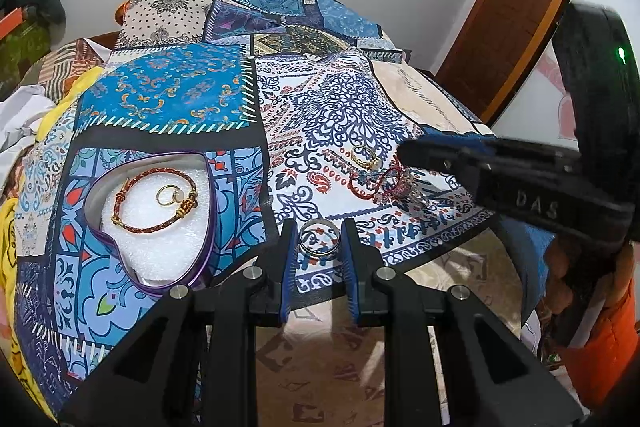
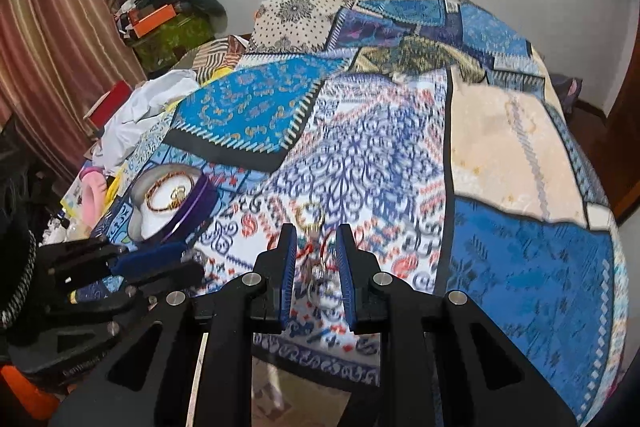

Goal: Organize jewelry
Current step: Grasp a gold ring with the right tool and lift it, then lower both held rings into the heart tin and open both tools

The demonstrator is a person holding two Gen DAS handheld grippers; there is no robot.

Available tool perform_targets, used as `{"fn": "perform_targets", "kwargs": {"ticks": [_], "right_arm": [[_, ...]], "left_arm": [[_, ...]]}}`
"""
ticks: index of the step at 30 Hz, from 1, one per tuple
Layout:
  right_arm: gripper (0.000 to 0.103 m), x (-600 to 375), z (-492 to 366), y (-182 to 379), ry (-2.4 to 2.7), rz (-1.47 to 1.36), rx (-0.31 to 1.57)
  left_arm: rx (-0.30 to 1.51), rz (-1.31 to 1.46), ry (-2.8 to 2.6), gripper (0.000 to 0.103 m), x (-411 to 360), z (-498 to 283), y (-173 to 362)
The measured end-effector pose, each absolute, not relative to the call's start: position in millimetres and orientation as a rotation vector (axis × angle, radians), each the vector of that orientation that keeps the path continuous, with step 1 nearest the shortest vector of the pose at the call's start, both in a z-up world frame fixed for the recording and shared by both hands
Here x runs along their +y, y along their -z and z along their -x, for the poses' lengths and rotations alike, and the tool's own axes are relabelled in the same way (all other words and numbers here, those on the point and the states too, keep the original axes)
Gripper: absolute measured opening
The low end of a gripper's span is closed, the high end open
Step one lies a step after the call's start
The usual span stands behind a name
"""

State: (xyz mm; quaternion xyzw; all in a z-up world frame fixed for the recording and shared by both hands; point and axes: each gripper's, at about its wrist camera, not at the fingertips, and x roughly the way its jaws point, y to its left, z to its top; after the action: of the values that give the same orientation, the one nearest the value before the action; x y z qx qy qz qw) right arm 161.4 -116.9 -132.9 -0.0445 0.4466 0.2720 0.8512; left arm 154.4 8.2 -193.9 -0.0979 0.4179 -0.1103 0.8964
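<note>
A purple heart-shaped box (image 1: 208,195) lies on the patterned cloth and holds a red braided bracelet (image 1: 152,199) and a gold ring (image 1: 170,195) on white foam. My left gripper (image 1: 318,233) is open, its fingers on either side of a silver ring (image 1: 318,239) on the cloth. A gold ring (image 1: 366,157) and a red cord bracelet with charms (image 1: 384,183) lie to the right. My right gripper (image 2: 316,239) is open over the red cord bracelet (image 2: 320,259); the gold ring (image 2: 310,213) lies just beyond. The box (image 2: 176,211) is at left.
The patterned patchwork cloth (image 1: 332,107) covers a bed. Clothes and white fabric (image 2: 140,111) pile at the left, with pink items (image 2: 94,191) near the box. A wooden door (image 1: 520,7) stands at right. The cloth's front edge (image 1: 420,255) is just past the left fingertips.
</note>
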Motion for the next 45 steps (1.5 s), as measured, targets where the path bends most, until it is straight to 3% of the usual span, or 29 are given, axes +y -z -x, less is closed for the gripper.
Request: {"fn": "perform_targets", "kwargs": {"ticks": [10, 24, 45], "right_arm": [[0.018, -89.6, -188.1, 155.6, -0.611, 0.21, 1.035], [0.017, -89.3, -183.8, 160.5, -0.62, 0.261, 1.011], [0.017, -72.8, -151.1, 91.6, -0.675, 0.166, 0.851]], "left_arm": [[0.859, 0.206, 0.229, 0.02, 10.0, -155.4, 193.6], [0.851, 0.215, 0.221, 0.02, 12.3, -155.3, 192.7], [0.719, 0.203, 0.132, 0.02, 48.3, -128.4, 142.1]]}}
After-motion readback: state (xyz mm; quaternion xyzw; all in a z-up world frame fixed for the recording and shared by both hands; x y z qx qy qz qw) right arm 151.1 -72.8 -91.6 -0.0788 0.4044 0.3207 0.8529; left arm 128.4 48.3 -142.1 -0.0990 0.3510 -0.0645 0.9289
